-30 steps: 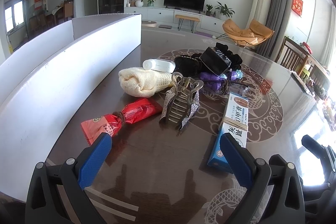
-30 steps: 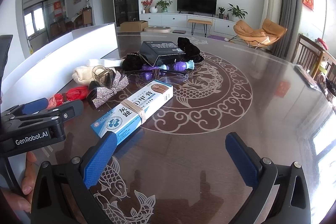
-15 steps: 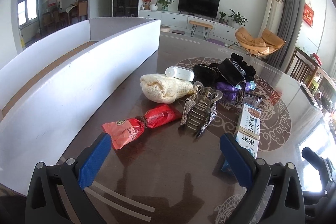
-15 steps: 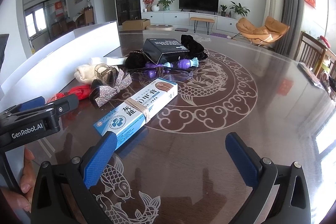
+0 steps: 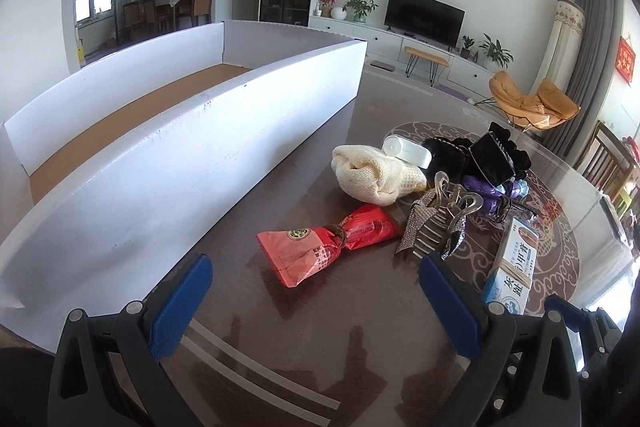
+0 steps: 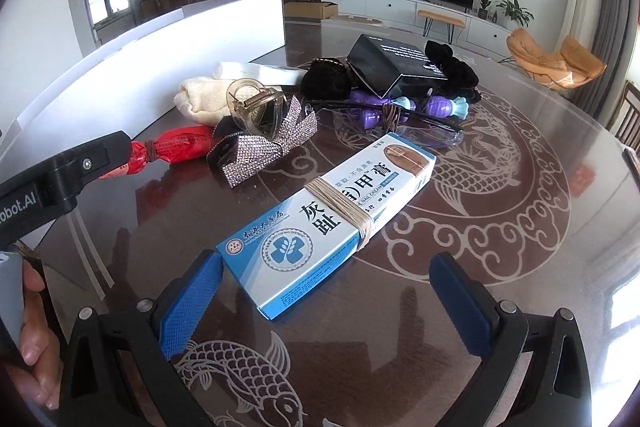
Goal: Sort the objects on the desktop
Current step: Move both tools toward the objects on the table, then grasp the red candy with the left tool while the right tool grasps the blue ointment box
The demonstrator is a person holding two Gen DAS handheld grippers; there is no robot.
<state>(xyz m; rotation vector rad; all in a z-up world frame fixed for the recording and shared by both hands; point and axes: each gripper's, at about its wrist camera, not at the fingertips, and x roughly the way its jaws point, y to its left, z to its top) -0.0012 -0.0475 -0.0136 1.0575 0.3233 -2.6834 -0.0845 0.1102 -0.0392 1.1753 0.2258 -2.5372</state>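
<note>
My left gripper (image 5: 316, 303) is open and empty, just short of a red snack packet (image 5: 328, 245) lying on the dark table. My right gripper (image 6: 326, 301) is open and empty; the near end of a blue-and-white ointment box (image 6: 332, 217) with a rubber band lies between its fingertips. Beyond lie a rhinestone hair claw (image 5: 434, 227), a cream knitted cloth (image 5: 374, 173), a white bottle (image 5: 406, 151), a black box (image 6: 394, 65), purple toys (image 6: 404, 109) and glasses (image 6: 424, 131). The ointment box also shows in the left wrist view (image 5: 512, 265).
A long white tray with a brown floor (image 5: 172, 155) stands along the table's left side. The left gripper body (image 6: 52, 179) and a hand (image 6: 34, 343) fill the left of the right wrist view. Black cloth (image 6: 452, 67) lies behind the black box.
My left gripper has swung left and back, bringing the red packet to centre and more of the white tray into view. My right gripper has moved forward onto the ointment box's near end.
</note>
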